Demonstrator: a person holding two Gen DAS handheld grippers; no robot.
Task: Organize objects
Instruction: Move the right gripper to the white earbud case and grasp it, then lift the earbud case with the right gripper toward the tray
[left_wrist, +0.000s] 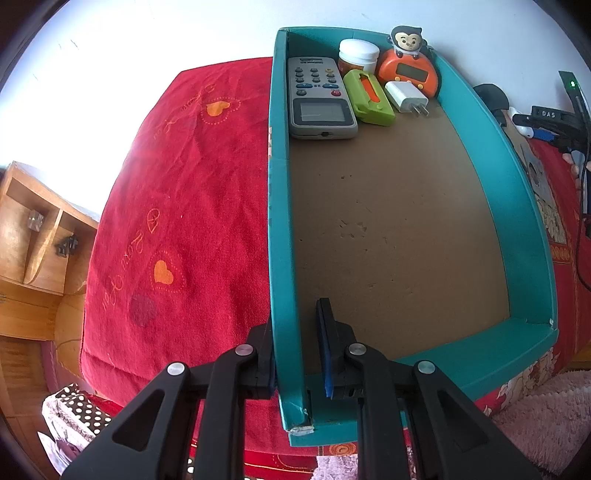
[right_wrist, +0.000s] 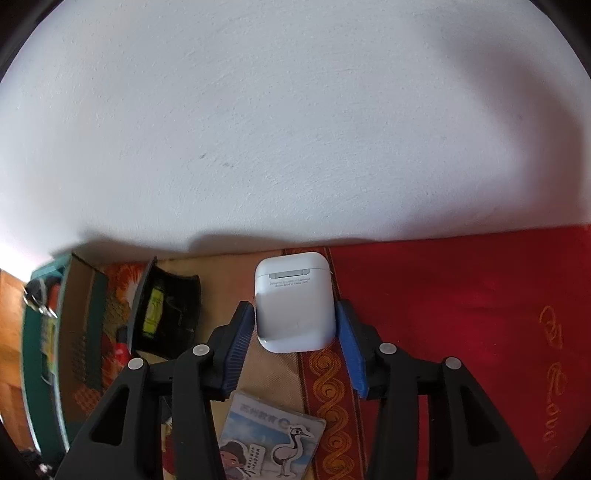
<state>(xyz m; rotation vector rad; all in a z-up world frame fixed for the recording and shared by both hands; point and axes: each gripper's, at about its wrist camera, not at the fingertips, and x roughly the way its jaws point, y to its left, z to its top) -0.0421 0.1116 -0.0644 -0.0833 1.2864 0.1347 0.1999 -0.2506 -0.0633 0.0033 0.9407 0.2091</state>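
Observation:
A teal box (left_wrist: 280, 221) with a brown floor lies on a red cloth (left_wrist: 177, 206). At its far end sit a grey remote (left_wrist: 317, 99), a white jar (left_wrist: 358, 55), a green case (left_wrist: 369, 98), a white charger (left_wrist: 406, 96) and an orange monkey clock (left_wrist: 408, 62). My left gripper (left_wrist: 293, 315) is shut on the box's left wall near the front corner, one finger outside and one inside. In the right wrist view a white earbud case (right_wrist: 291, 280) rests on the patterned cloth by the wall. My right gripper (right_wrist: 293, 306) has both blue pads against its sides.
A black pouch holding a yellow-green level (right_wrist: 166, 314) lies left of the earbud case, and a cartoon card (right_wrist: 269, 439) lies under the right gripper. The box (right_wrist: 40, 350) shows at that view's left edge. A wooden cabinet (left_wrist: 33, 236) and a polka-dot box (left_wrist: 74, 410) stand left of the bed.

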